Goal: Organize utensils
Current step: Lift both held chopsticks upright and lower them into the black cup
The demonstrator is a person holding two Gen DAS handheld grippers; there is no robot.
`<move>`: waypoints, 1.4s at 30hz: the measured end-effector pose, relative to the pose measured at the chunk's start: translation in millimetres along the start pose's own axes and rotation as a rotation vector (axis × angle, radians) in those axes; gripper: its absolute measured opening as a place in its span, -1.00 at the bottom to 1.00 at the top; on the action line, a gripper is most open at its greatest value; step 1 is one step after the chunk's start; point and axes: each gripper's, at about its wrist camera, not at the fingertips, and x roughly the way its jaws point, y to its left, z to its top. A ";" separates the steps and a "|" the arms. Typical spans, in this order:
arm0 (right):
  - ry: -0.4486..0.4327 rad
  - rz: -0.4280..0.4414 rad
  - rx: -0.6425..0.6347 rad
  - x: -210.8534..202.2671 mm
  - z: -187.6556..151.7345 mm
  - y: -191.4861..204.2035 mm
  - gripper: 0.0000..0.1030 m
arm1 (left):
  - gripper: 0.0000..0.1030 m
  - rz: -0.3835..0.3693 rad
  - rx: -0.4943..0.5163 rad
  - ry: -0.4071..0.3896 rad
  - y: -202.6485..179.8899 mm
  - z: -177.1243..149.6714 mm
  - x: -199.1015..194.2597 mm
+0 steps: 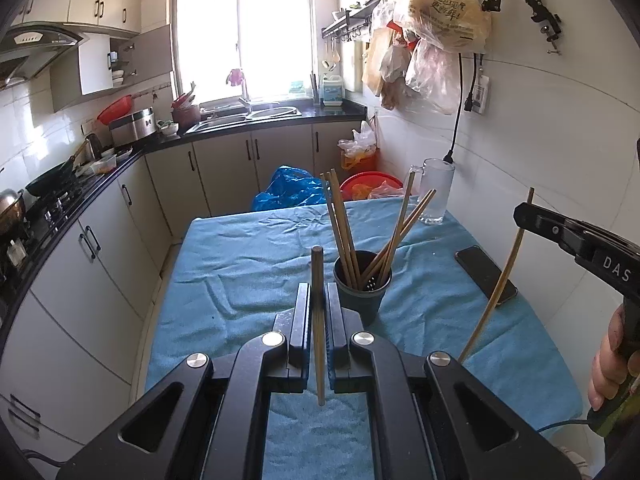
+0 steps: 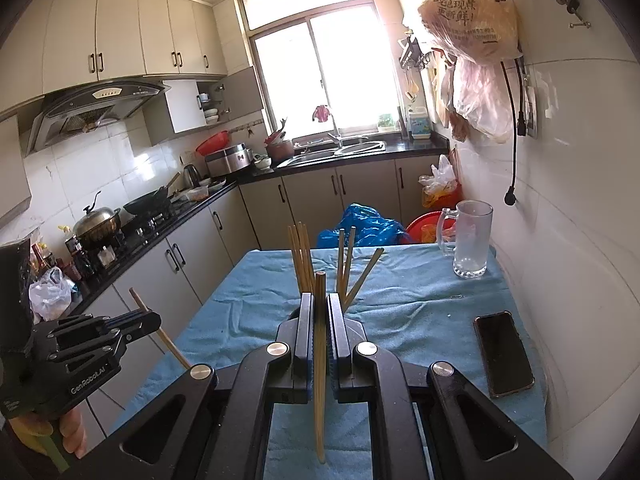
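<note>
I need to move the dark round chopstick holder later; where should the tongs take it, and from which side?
Grip the dark round plastic holder low on its outer wall, coming in level from the near side. Wooden chopsticks fan out above its rim, so a top approach is likely blocked. Both tongs are full now: left and right each clamp a chopstick.

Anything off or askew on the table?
Nothing spilled or damaged. Each gripper, left and right, clamps one chopstick upright. Chopsticks in the dark cup splay apart; a phone lies on the blue cloth.
</note>
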 end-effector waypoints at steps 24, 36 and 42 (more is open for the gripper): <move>-0.165 0.016 0.026 16.5 71.0 19.8 -0.88 | -0.89 -0.127 -0.055 -0.138 14.4 96.7 -8.0; -0.174 -0.021 0.052 70.6 89.6 4.0 -0.88 | -0.89 -0.177 -0.093 -0.101 14.5 121.4 62.2; -0.139 -0.044 0.084 99.6 81.2 -13.1 -0.88 | -0.89 -0.188 -0.100 -0.066 16.5 114.8 89.6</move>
